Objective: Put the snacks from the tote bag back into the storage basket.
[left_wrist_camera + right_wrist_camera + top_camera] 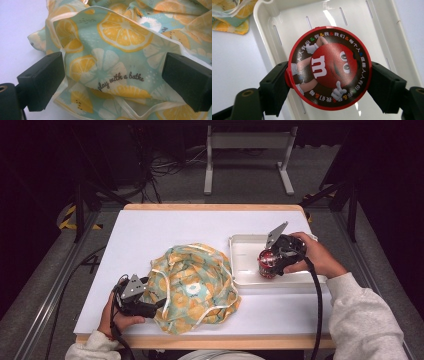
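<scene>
Two grippers are engaged at once. A red M&M's candy tub point(329, 67) is clamped by the right gripper point(281, 255) between its jaws, which press against opposite sides of the tub just under the printed round lid; the tub is held inside the white plastic tray point(240, 245), at its near right part, and whether it rests on the tray floor cannot be told. A lemon-print drawstring bag point(192, 287) is lain crumpled on the white table point(150, 230), left of the tray. The left gripper point(150, 302) is held spread at the bag's near-left edge, its jaws straddling a fold of cloth without pinching it. Judged from this, the tub is already grasped, while the bag is not yet gripped or opened, and the tub is presumably yet to be carried over to it.
</scene>
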`<state>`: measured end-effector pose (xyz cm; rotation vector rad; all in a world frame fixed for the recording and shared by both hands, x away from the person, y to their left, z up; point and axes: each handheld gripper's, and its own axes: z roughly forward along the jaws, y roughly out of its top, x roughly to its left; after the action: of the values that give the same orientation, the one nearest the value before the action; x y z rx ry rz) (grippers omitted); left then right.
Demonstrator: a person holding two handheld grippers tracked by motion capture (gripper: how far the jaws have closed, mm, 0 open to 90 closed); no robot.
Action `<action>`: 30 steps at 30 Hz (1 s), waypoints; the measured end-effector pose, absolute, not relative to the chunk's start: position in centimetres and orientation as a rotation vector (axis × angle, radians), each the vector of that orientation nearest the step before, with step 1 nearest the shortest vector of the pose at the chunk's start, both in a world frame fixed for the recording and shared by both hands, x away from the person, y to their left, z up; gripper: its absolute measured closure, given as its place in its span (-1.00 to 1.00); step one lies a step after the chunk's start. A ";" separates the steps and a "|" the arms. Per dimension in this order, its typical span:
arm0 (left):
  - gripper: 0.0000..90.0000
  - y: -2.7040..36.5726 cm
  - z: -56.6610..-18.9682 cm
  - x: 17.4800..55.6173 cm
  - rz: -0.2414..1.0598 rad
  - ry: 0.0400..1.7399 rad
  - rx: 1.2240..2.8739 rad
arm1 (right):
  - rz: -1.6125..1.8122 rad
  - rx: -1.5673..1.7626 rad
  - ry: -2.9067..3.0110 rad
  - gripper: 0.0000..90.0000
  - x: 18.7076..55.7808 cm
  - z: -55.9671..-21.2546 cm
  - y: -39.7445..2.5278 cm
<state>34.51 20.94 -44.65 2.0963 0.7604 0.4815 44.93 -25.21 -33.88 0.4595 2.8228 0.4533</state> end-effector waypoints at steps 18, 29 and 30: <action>-0.88 20.9 -44.7 34.5 0.485 0.764 2.098 | 0.416 0.465 2.822 -0.46 45.4 -35.5 -25.8; -0.88 20.9 -44.7 34.6 0.479 0.764 2.103 | 0.409 0.480 2.857 -0.46 45.9 -36.3 -26.1; -0.88 20.9 -44.7 34.6 0.478 0.762 2.103 | 0.421 0.479 2.856 -0.46 45.9 -36.4 -26.2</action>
<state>34.57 20.88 -44.71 2.1026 0.7617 0.4782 45.95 -26.23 -36.36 0.4788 2.8558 0.4212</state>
